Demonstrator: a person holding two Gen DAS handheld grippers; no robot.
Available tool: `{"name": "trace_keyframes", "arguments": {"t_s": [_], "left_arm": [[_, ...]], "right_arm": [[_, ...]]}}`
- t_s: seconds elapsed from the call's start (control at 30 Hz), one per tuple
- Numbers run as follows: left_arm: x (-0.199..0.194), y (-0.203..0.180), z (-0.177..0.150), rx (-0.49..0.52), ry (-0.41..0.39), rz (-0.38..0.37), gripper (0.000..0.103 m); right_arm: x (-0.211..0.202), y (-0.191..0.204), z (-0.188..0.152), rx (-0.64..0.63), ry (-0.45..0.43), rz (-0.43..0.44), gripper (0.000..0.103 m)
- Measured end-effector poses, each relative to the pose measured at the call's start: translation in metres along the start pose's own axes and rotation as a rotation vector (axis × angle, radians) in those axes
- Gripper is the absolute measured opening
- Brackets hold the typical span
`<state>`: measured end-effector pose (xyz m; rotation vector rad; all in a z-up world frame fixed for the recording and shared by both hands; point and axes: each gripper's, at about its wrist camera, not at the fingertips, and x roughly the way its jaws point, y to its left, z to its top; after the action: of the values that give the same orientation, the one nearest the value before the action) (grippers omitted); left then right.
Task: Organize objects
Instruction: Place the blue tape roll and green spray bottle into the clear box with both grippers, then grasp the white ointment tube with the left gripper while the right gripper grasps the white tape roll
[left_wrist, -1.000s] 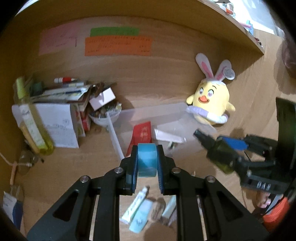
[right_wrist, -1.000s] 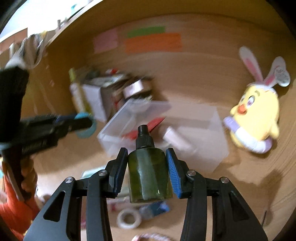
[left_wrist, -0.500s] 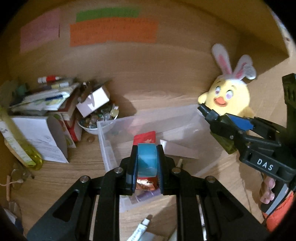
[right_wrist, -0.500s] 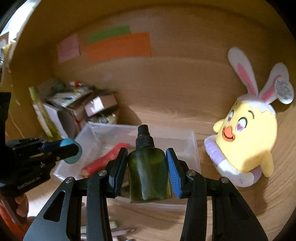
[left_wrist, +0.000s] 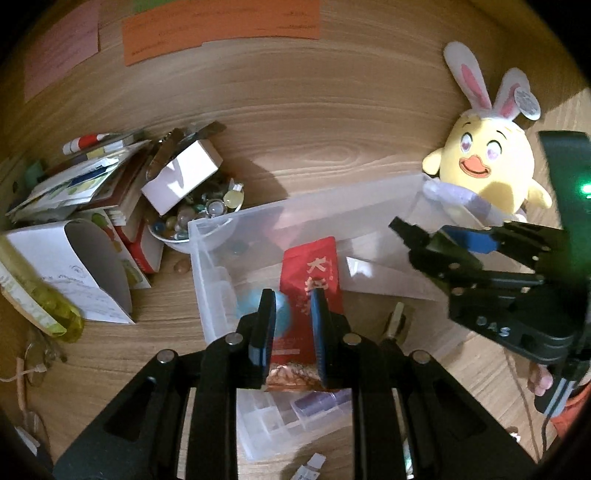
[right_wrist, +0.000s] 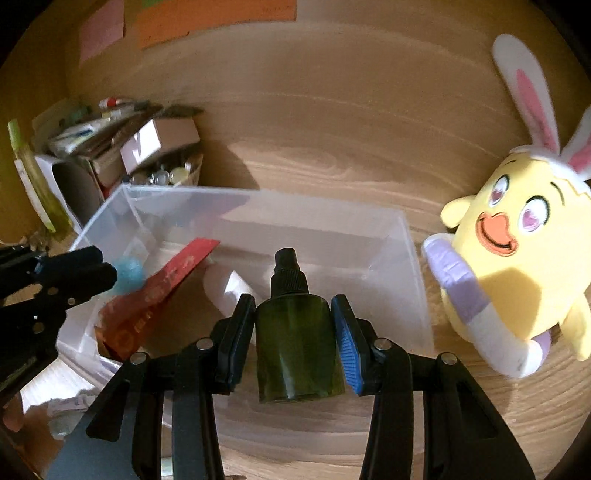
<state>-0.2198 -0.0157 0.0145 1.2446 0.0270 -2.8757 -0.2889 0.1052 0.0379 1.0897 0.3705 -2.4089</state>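
On the wooden desk, centre frame, our left claw (left_wrist: 289, 325) has just opened, dropping the tape (left_wrist: 246, 309) into the bin (left_wrist: 306, 206); right claw (right_wrist: 293, 328) grips the bottle (right_wrist: 297, 339).

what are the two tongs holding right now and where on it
Right tongs: green spray bottle, pinched across its body. Left tongs: nothing; the teal tape roll sits loose in the clear bin.
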Motion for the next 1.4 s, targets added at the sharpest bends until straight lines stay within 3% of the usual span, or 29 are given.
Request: {"name": "trace_keyframes", "arguments": {"t_s": [0.2, 0.27, 0.43, 0.53, 0.73, 0.97, 1.1, 1.23, 1.4], "left_arm": [[-0.022, 0.003, -0.004, -0.003, -0.028, -0.007, 0.049], [-0.034, 0.002, -0.007, 0.001, -0.050, -0.002, 0.054], [-0.069, 0.004, -0.017, 0.001, -0.110, 0.010, 0.084], [-0.088, 0.006, -0.027, -0.002, -0.137, 0.007, 0.091], [-0.105, 0.015, -0.056, -0.017, -0.122, 0.001, 0.092], [-0.093, 0.023, -0.092, -0.028, -0.049, -0.012, 0.091], [-0.073, 0.025, -0.108, -0.023, 0.038, -0.042, 0.068], [-0.056, 0.024, -0.116, -0.019, 0.098, -0.065, 0.053], [-0.043, 0.020, -0.119, 0.002, 0.131, -0.077, 0.047]], "right_arm": [[-0.003, 0.003, -0.001, 0.006, 0.029, 0.005, 0.040], [-0.012, 0.004, 0.000, 0.013, 0.021, 0.016, 0.046], [-0.053, 0.006, -0.004, 0.010, -0.059, 0.026, 0.062], [-0.081, 0.008, -0.013, 0.009, -0.111, 0.042, 0.075], [-0.127, 0.012, -0.048, -0.006, -0.193, 0.079, 0.081], [-0.141, 0.017, -0.091, 0.007, -0.178, 0.121, 0.081], [-0.137, 0.026, -0.118, -0.005, -0.144, 0.133, 0.081], [-0.128, 0.039, -0.142, -0.031, -0.097, 0.142, 0.081], [-0.115, 0.048, -0.158, -0.032, -0.046, 0.185, 0.081]]}}
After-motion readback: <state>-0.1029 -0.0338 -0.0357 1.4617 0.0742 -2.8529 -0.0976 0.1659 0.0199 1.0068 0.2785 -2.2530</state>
